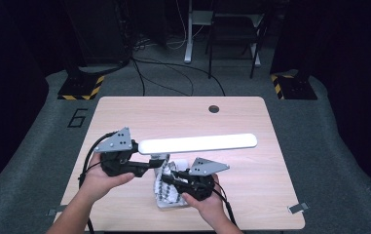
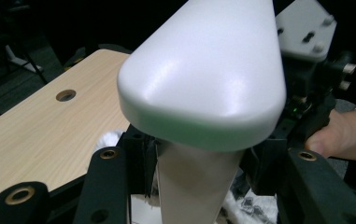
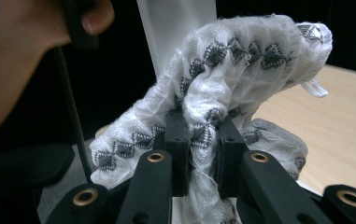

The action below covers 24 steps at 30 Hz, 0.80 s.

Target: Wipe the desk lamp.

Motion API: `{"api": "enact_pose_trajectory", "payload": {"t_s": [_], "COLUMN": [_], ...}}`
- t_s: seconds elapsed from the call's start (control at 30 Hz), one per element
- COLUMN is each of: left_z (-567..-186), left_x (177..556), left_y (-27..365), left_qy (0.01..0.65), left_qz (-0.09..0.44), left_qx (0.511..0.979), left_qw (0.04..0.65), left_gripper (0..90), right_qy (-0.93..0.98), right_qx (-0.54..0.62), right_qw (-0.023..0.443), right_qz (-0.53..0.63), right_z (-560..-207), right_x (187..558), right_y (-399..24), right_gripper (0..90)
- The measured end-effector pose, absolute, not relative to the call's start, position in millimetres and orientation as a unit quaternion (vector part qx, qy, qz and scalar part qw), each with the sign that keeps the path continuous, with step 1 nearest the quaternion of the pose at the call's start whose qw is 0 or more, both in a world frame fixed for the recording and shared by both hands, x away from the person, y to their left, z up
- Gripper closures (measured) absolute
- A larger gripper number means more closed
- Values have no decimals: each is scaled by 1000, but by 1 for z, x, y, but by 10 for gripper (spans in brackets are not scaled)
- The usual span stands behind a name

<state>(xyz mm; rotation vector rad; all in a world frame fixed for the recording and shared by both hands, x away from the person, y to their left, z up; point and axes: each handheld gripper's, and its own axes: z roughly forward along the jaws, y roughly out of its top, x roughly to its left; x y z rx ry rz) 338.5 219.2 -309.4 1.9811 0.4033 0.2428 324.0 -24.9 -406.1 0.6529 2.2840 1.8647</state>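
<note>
The lamp base is largely hidden under the white patterned cloth [image 1: 166, 187] and the right gripper [image 1: 169, 179]; its outline can't be made out in the high view. In the left gripper view the lamp head [image 2: 203, 79] blocks most of the frame, and the stem [image 2: 194, 186] is cut off at the bottom edge. In the right gripper view a hand, blurred, covers the upper left corner.

Left gripper [image 1: 150, 165]: jaws sit either side of the lamp stem, just below the head; whether the pads actually press on it can't be told. Right gripper: jaws together, clamped on a fold of the cloth, which bunches up above the jaws and drapes against the stem.

Lamp location: front centre of the worktop [image 1: 231, 190], w/ the lit head [image 1: 197, 143] extending horizontally to the right, above the surface.

Worktop: pale wood-grain, rounded corners, one round cable hole [image 1: 214, 108] near the far edge. Room is dark; grey carpet, loose cables and a hazard-striped stand foot [image 1: 81, 87] beyond the worktop.
</note>
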Motion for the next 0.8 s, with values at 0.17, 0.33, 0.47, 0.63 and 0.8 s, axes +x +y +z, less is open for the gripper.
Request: {"api": "enact_pose_trajectory", "payload": {"t_s": [0.17, 0.33, 0.47, 0.63, 0.8], "left_z": [-309, -310, -309, -310, -312], "left_x": [339, 339, 339, 339, 340], "left_y": [220, 220, 218, 218, 221], "left_qy": [168, 168, 165, 165, 168], "left_qz": [98, 101, 102, 101, 96], "left_qx": [830, 829, 830, 829, 821], "left_qw": [524, 525, 523, 524, 537], "left_gripper": [530, 530, 531, 530, 524], "right_qy": [748, 786, 802, 862, 862], "right_qx": [219, 244, 258, 244, 244], "right_qw": [61, 53, 38, 73, 69], "right_qz": [624, 565, 537, 439, 439], "right_z": [-401, -435, -458, -502, -510], "right_x": [325, 338, 345, 342, 343], "right_y": [-24, -17, -15, -5, -9], "right_gripper": [792, 794, 795, 795, 790]}}
